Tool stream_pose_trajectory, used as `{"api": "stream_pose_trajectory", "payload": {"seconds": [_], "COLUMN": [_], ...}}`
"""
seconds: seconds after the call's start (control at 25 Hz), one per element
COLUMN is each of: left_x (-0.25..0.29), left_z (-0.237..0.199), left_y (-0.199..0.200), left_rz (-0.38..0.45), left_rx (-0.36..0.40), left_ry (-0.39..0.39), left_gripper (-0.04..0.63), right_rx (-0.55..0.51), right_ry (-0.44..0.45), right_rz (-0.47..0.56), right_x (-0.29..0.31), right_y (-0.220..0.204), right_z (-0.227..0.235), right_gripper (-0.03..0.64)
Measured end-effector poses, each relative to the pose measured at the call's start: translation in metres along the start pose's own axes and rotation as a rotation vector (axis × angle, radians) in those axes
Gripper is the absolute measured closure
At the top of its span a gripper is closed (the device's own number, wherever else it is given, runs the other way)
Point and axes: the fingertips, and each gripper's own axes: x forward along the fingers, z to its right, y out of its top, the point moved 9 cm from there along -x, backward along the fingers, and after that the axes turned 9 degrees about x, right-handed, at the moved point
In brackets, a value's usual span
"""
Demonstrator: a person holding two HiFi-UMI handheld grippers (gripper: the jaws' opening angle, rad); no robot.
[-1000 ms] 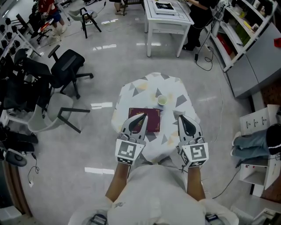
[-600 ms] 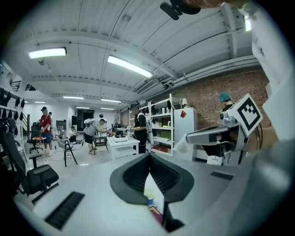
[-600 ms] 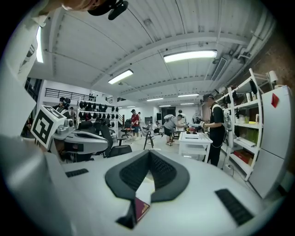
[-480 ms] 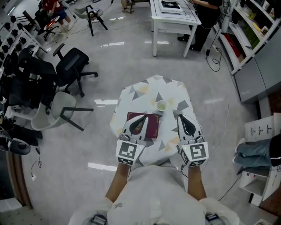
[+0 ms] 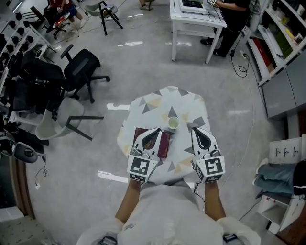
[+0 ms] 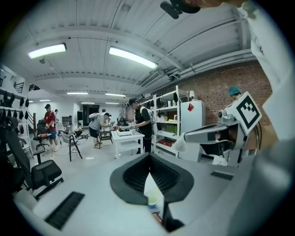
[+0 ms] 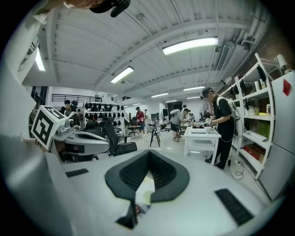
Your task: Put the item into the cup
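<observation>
A small pale-green cup (image 5: 173,123) stands on a little table with a triangle-patterned cloth (image 5: 148,103). A flat dark-red book-like item (image 5: 164,143) lies just in front of the cup, half hidden under my left gripper (image 5: 154,132). That gripper hovers over the item with its jaws together and nothing in them. My right gripper (image 5: 198,130) is level with it at the table's right side, also shut and empty. In the left gripper view the cup (image 6: 153,199) shows through the slit under the jaws; the right gripper view shows the cup (image 7: 146,197) the same way.
Black office chairs (image 5: 79,72) and a pale chair (image 5: 57,122) stand to the left on the grey floor. A white table (image 5: 196,14) with people near it is at the back. Shelving (image 5: 282,38) and boxes (image 5: 287,153) line the right side.
Both grippers have moved forward over the table toward the cup. The left one now covers more of the dark-red item. The whole view has shifted as the head moved.
</observation>
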Motion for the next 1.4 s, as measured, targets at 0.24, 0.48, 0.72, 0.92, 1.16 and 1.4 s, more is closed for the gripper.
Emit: {"api": "stream_pose_trajectory", "payload": {"seconds": [0.24,0.48,0.72,0.92,1.16,1.4], "left_x": [0.01,0.02,0.034,0.044,0.058,0.074], "left_z": [-0.006,-0.016,-0.027,-0.034,-0.04,-0.041], "left_y": [-0.011,-0.029,-0.047,-0.064,-0.083,-0.099], "left_rz": [-0.03,-0.048,-0.052,-0.075,-0.109,-0.136], "left_rx": [-0.021,-0.049,-0.073,-0.095,-0.123,-0.139], "left_ry": [0.026,-0.004,-0.059,-0.086,-0.11,-0.137], "left_gripper": [0.581,0.582,0.582,0.583,0.582,0.583], "right_rx": [0.003,0.003,0.011,0.019,0.032,0.052], "right_ry": [0.036,0.022,-0.026,-0.04,-0.044,-0.048], "right_rz": [-0.037,-0.075,-0.106,-0.147,-0.197,-0.243], "right_x": [0.022,0.042,0.059,0.071,0.088,0.102], "right_y": [-0.006,-0.018,-0.032,-0.046,-0.063,-0.08], "right_z": [0.009,0.006,0.004,0.005,0.007,0.012], "right_gripper": [0.612,0.612,0.612,0.612,0.612,0.612]}}
